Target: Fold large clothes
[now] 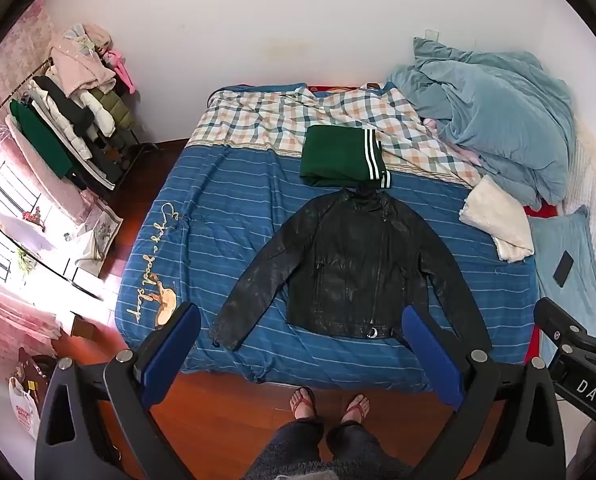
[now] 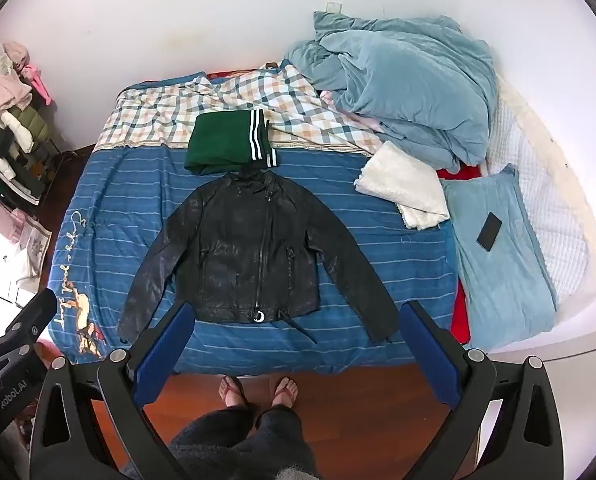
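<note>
A black leather jacket (image 1: 350,264) lies spread flat, front up, sleeves out, on the blue striped bed cover (image 1: 218,208); it also shows in the right wrist view (image 2: 250,256). A folded green garment with white stripes (image 1: 338,156) lies just beyond its collar, also seen from the right wrist (image 2: 226,140). My left gripper (image 1: 302,316) is open and empty, held high above the near bed edge. My right gripper (image 2: 298,312) is open and empty, beside it at the same height. Its body shows at the right of the left wrist view (image 1: 578,344).
A heap of light blue bedding (image 2: 410,80) fills the far right of the bed, with a white fleece (image 2: 406,188) and a pillow carrying a phone (image 2: 489,231). A clothes rack (image 1: 70,120) stands at the left. The person's feet (image 1: 330,400) are on the wooden floor.
</note>
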A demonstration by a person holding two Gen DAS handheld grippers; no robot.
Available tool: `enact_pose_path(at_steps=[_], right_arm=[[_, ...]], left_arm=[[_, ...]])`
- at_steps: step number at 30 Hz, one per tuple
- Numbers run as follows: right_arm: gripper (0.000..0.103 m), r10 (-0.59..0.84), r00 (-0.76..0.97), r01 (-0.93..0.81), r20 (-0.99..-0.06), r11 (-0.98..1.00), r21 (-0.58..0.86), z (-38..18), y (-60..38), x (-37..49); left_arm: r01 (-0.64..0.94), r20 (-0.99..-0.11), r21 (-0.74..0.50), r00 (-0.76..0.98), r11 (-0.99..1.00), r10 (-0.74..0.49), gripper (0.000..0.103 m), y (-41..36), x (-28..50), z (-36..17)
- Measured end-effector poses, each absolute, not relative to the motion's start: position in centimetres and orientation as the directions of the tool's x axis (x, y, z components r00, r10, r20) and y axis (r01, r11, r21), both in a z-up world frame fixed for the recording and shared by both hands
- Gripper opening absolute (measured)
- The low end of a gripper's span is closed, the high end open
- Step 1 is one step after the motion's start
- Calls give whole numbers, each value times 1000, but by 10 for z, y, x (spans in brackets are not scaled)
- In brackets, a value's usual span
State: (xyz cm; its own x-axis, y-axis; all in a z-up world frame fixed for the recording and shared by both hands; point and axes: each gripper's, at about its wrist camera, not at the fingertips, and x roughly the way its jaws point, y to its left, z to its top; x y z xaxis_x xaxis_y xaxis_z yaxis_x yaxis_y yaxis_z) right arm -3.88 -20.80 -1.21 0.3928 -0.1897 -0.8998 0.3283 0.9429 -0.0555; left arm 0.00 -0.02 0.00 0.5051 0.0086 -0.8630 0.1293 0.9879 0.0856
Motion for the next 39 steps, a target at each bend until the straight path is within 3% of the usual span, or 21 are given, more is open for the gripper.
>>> enact_pose_path(at_steps=[39], right_arm=[[103,-207,398,327,-894,942,-73,-1,-216,-30]], left_arm=[[133,-858,80,514,988,0,103,-10,11,8]])
